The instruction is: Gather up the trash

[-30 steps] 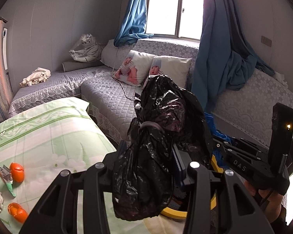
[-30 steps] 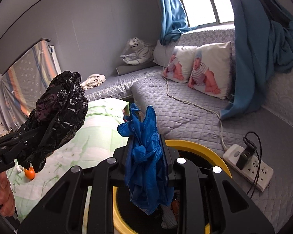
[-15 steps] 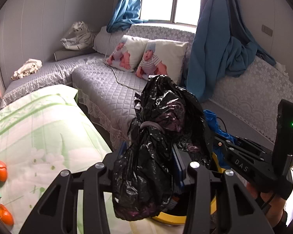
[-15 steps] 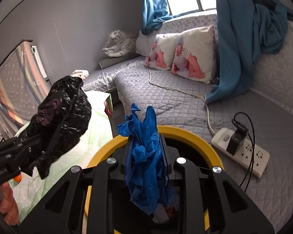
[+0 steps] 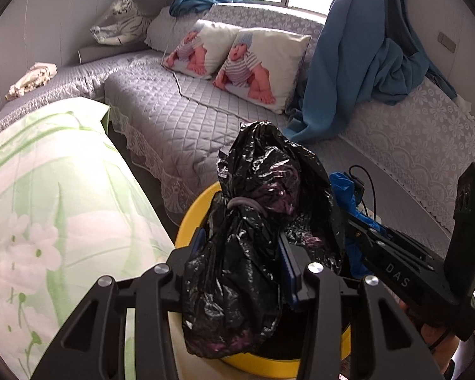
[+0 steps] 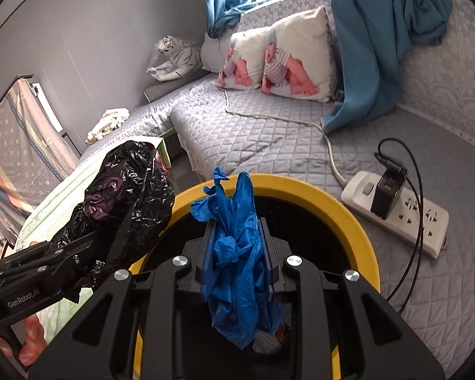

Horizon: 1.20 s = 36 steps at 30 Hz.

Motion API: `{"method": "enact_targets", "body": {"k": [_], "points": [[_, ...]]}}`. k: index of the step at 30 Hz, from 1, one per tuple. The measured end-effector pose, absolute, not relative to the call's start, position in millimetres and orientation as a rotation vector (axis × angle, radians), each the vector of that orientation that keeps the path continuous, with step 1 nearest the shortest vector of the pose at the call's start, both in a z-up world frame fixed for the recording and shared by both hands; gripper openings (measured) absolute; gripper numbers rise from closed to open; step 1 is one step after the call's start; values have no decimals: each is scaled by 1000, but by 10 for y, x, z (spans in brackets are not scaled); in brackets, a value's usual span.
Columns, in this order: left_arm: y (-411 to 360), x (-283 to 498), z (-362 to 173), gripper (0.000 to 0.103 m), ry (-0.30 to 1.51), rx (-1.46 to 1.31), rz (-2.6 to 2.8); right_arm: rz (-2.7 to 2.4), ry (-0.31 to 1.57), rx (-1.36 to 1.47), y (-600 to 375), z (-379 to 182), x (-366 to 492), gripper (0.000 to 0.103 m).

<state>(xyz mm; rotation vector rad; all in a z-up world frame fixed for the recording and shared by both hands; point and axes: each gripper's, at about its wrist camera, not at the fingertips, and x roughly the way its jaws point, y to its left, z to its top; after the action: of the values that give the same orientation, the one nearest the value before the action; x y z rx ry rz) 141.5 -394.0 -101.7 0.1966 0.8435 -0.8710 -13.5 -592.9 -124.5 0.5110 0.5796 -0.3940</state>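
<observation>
While the left gripper [image 5: 240, 272] clamps a crumpled black bag [image 5: 253, 240] between its fingers, the left wrist view shows that bag hanging over a yellow-rimmed bin [image 5: 193, 215] at the near centre. Left of the bin lies a green floral cloth [image 5: 47, 196]. Far behind runs a grey quilted sofa [image 5: 180, 120] with two baby-print pillows [image 5: 237, 63] and a toy tiger [image 5: 120, 22] at the far left. Blue curtain [image 5: 357, 63] drapes onto the sofa at the right. At the near right, the right gripper [image 5: 354, 221] reaches in with something blue in it, just beside the black bag.

Seen from the right wrist, the right gripper [image 6: 236, 243] pinches a blue glove [image 6: 234, 253], its fingers closed on it. The glove hangs inside the ring of the bin [image 6: 342, 202], above its dark interior, where a few scraps lie at the bottom. To the left, the left gripper [image 6: 104, 237] holds the black bag [image 6: 126, 196] over the bin's left rim. On the sofa [image 6: 253, 139] to the right sits a white power strip [image 6: 399, 212] with a black charger [image 6: 386, 190] plugged in.
</observation>
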Motion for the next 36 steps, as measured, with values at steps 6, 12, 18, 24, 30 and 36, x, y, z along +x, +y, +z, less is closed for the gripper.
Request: {"method": "enact_targets", "body": {"k": [6, 12, 18, 24, 30, 36], "points": [[-3995, 1465, -1178, 41, 885, 190, -861, -408, 606, 548, -6011, -1382, -125, 24], [-4035, 1510, -1238, 41, 911, 175, -861, -407, 623, 574, -6048, -1464, -117, 25], [-4041, 1521, -1252, 41, 916, 167, -855, -411, 620, 581, -6069, -1490, -122, 29], [-4031, 1560, -1249, 56, 932, 134, -846, -428, 604, 585, -6088, -1463, -165, 45], [-3937, 1558, -1132, 72, 879, 100, -819, -444, 596, 585, -6092, -1412, -203, 47], [-3791, 1606, -1003, 78, 858, 56, -801, -443, 574, 578, -6040, -1305, -240, 52]]}}
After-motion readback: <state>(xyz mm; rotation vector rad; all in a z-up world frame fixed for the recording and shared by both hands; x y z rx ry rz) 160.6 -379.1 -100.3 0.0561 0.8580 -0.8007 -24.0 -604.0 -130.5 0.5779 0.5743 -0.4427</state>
